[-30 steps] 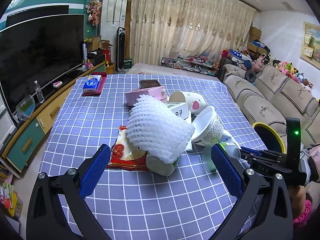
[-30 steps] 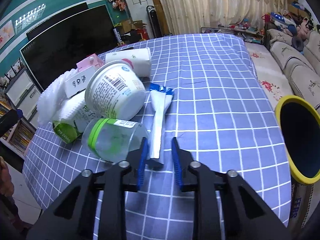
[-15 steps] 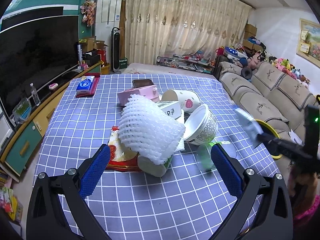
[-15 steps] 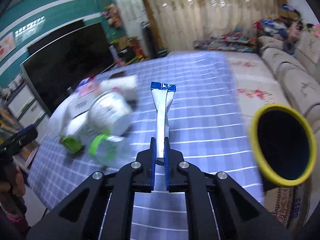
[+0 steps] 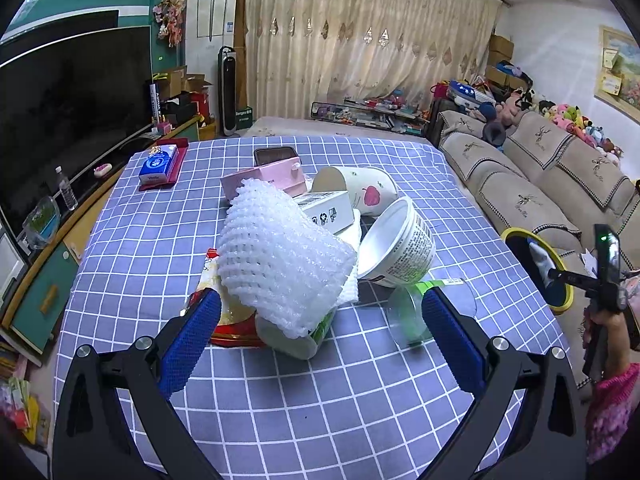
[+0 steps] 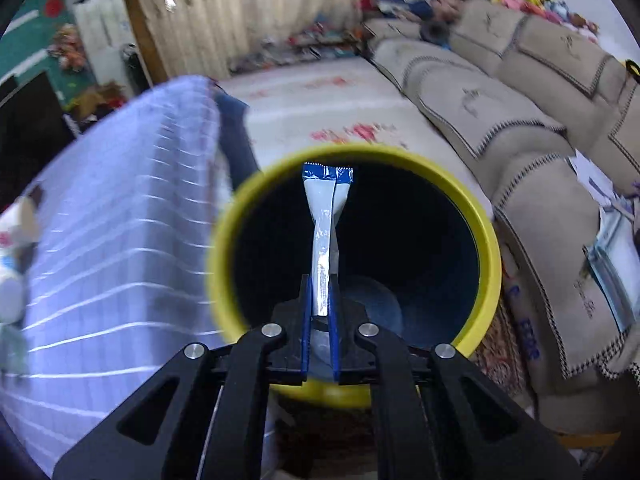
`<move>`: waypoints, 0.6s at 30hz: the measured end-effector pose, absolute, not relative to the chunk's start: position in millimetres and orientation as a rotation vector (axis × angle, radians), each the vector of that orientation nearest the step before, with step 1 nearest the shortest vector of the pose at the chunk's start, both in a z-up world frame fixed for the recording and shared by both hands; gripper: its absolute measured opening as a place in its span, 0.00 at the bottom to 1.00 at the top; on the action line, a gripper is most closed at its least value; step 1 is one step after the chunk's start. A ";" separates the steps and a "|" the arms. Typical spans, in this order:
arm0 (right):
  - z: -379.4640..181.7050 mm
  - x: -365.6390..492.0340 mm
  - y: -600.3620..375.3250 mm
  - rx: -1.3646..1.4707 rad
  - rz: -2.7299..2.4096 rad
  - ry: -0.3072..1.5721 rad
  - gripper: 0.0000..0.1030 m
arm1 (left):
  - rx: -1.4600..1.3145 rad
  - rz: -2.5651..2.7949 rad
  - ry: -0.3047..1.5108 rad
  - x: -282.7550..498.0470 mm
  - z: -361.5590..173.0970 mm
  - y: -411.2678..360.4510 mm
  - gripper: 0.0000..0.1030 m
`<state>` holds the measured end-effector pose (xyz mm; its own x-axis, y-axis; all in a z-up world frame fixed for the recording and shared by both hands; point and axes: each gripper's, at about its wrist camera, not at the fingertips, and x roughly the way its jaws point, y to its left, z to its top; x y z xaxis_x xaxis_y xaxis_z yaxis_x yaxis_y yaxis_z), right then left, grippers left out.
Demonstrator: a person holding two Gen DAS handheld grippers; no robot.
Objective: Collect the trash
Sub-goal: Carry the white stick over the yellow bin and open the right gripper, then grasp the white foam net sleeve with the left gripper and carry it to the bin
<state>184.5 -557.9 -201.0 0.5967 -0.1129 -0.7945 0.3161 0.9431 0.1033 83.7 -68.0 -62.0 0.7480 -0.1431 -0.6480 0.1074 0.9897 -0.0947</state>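
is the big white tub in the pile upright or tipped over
Tipped over. The white tub lies on its side on the checked tablecloth, its open mouth facing the foam net.

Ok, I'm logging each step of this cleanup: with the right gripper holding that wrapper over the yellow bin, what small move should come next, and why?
Probably open the right gripper and let go. Its jaws are shut on the silver-and-blue wrapper, which in the right wrist view hangs over the dark mouth of the yellow-rimmed bin beside the table, so it should drop inside.
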 end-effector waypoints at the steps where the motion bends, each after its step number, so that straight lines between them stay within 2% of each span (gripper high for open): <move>1: -208.8 190.6 -564.2 0.244 -0.264 0.917 0.10 | -0.051 -0.134 0.714 84.0 -62.4 -69.1 0.96; 4: -221.6 197.5 -577.7 0.246 -0.322 0.924 0.23 | -0.048 -0.124 0.725 89.0 -65.3 -70.1 0.96; 9: -217.3 190.4 -576.6 0.257 -0.329 0.896 0.25 | -0.048 -0.116 0.739 96.0 -69.2 -72.7 0.96; 11: -212.0 184.8 -572.0 0.248 -0.323 0.878 0.30 | -0.040 -0.113 0.742 99.3 -70.9 -73.5 0.96; 18: -199.9 173.1 -558.4 0.258 -0.280 0.847 0.32 | 0.001 -0.093 0.749 113.2 -76.8 -75.6 0.96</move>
